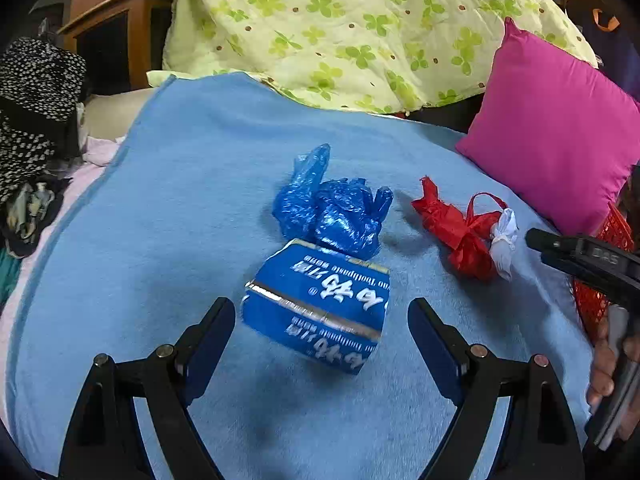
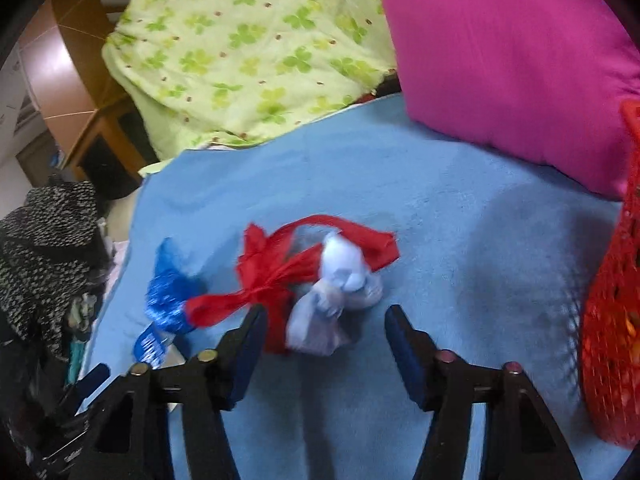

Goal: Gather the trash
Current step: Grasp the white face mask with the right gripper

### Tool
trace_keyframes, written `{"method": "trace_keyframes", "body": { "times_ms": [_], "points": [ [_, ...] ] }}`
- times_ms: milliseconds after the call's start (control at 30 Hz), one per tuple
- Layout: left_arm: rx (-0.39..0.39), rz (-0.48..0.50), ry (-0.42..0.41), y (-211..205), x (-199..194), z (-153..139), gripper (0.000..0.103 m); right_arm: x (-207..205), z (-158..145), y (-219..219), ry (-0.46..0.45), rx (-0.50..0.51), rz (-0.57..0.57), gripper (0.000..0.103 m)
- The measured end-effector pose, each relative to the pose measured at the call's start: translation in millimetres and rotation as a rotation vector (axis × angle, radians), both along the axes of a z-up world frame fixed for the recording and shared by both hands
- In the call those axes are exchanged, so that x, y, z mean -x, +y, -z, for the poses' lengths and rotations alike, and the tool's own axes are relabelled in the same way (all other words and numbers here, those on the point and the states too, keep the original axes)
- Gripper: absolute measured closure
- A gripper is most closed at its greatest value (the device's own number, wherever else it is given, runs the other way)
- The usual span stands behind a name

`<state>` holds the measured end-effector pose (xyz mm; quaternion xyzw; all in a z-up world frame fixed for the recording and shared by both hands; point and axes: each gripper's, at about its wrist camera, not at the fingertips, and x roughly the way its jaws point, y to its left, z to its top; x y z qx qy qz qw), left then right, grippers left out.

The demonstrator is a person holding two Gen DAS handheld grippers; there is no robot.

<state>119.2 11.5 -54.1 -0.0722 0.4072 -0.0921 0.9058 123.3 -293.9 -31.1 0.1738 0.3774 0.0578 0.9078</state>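
Two wrist views show trash lying on a light blue towel spread over a bed. In the left wrist view, the left gripper stands at the lower centre with its jaws spread wide; a flattened blue toothpaste box lies between the fingertips, and neither pad touches it. A crumpled blue plastic bag lies just above the box, touching its upper edge. Right of centre lies a knotted red plastic bag with a white wad of tissue against its right side. The right gripper enters from the right edge, near the wad, with part of a hand below it. A pink pillow fills the upper right, a green clover-print quilt the top centre, and a black-and-white speckled garment the left edge.

In the right wrist view, the right gripper sits at the lower centre, jaws spread and empty; the tissue wad and red bag lie just above the gap between its fingertips, apart from both pads. The blue bag and box appear at the lower left. A red mesh basket occupies the right edge, below the pillow.
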Motion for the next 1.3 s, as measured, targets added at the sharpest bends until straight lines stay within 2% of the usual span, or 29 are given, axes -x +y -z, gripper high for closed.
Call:
{"method": "trace_keyframes", "body": {
  "times_ms": [67,167,367,400,433,467,533,700,867,1167,1300],
  "points": [
    [0.01,0.0,0.0,-2,-5,2,0.015,-11,7,-6,0.026,-0.017,0.015,0.048],
    [0.035,0.0,-0.006,-5,-13,4,0.015,-25,20,-17,0.071,-0.103,0.038,0.048],
    [0.058,-0.005,0.017,-10,-32,13,0.015,-42,34,-9,0.124,-0.147,0.027,0.048],
    [0.056,-0.008,0.02,-11,-33,15,0.015,-43,35,-6,0.127,-0.14,0.026,0.05],
    [0.054,-0.01,0.021,-11,-35,16,0.015,-43,35,-3,0.128,-0.138,0.019,0.06],
    [0.055,-0.009,0.022,-12,-35,17,0.015,-44,35,-1,0.13,-0.143,0.009,0.065],
    [0.055,-0.002,0.028,-11,-34,20,0.015,-43,35,3,0.143,-0.143,-0.007,0.07],
    [0.087,-0.012,0.086,-2,-34,28,0.015,-28,23,5,0.12,-0.123,-0.037,0.071],
    [0.189,-0.057,0.15,21,-33,37,0.015,-6,18,-5,0.157,-0.12,-0.025,0.071],
    [0.132,0.011,0.177,47,-11,38,0.015,13,25,-15,0.243,-0.087,-0.053,0.071],
    [0.142,0.023,0.184,67,3,37,0.015,16,34,-16,0.29,-0.068,-0.062,0.071]
  ]
}}
